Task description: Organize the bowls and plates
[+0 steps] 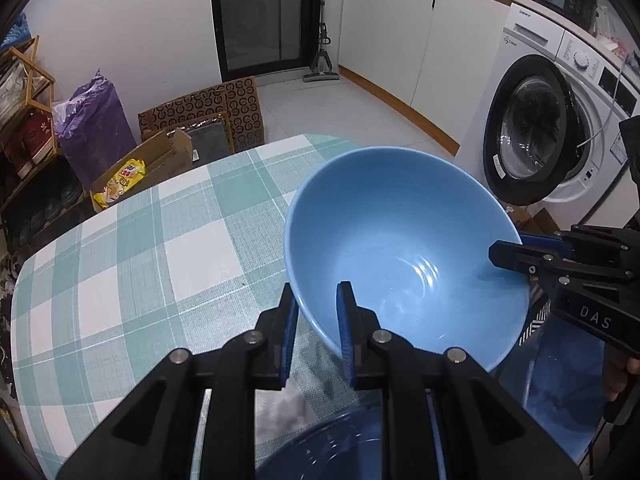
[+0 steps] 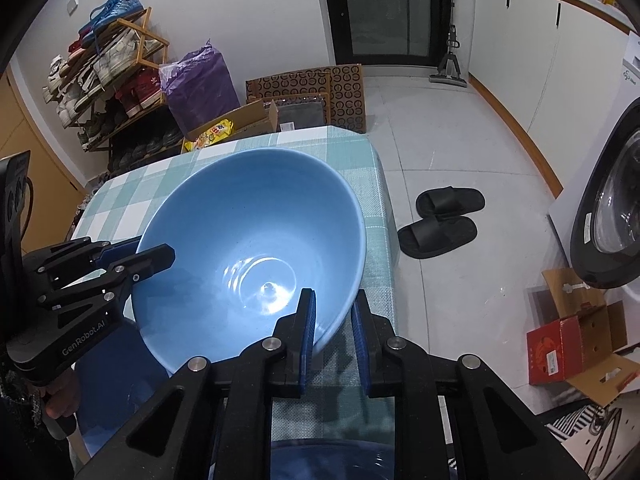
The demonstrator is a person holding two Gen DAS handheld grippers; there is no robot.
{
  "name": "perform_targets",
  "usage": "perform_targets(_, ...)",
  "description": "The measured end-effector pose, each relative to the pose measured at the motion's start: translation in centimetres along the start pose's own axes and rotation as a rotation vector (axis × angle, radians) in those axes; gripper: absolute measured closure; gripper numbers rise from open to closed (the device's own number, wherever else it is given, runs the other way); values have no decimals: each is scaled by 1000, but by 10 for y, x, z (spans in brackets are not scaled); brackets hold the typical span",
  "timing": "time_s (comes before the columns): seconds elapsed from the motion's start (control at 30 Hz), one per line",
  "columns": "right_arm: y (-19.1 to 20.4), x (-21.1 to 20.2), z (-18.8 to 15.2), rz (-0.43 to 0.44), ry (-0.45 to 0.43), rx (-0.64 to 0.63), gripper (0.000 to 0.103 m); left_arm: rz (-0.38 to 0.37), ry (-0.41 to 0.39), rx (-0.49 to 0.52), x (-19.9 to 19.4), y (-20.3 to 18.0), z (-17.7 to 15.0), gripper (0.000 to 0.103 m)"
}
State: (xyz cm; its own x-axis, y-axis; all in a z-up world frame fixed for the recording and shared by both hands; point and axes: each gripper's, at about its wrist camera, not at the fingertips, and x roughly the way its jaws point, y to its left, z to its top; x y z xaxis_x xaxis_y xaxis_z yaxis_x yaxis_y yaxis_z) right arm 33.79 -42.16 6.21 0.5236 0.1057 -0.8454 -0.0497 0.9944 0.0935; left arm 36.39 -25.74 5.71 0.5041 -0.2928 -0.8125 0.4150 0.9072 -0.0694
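I hold the light blue bowl (image 1: 404, 248) with both grippers, tilted above the table with the checked green and white cloth (image 1: 132, 264); my left gripper (image 1: 318, 320) is clamped on its near rim, one pad inside the bowl and one outside; my right gripper (image 2: 334, 322) is clamped on the opposite rim in the same way; under the bowl, at the table edge, sits a dark blue basin (image 2: 332, 460), only partly visible.

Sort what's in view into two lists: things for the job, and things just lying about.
For the job: large light-blue ceramic bowl, left claw and right claw gripping its rim.

Lying about: black slippers, purple plastic bag, white washing machine, red cardboard box.
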Motion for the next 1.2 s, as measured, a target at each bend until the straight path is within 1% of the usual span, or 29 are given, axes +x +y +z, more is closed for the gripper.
perform_targets(0.2,0,-19,-2,-1,-30,-2,85,-4,-30,2,-17,-3,2,86)
perform_targets(0.47,9,-60,-5,-12,-90,-21,85,-2,-79,7,-49,-8,2,86)
perform_targets(0.77,19,-101,-11,-16,-131,-40,85,-1,-123,15,-84,-12,-2,86)
perform_targets(0.93,27,-123,-17,-26,-148,-54,85,-5,-151,15,-102,-14,-7,86)
perform_targets(1.2,44,-153,-29,-28,-171,-80,85,-3,-173,15,-125,-12,-18,86)
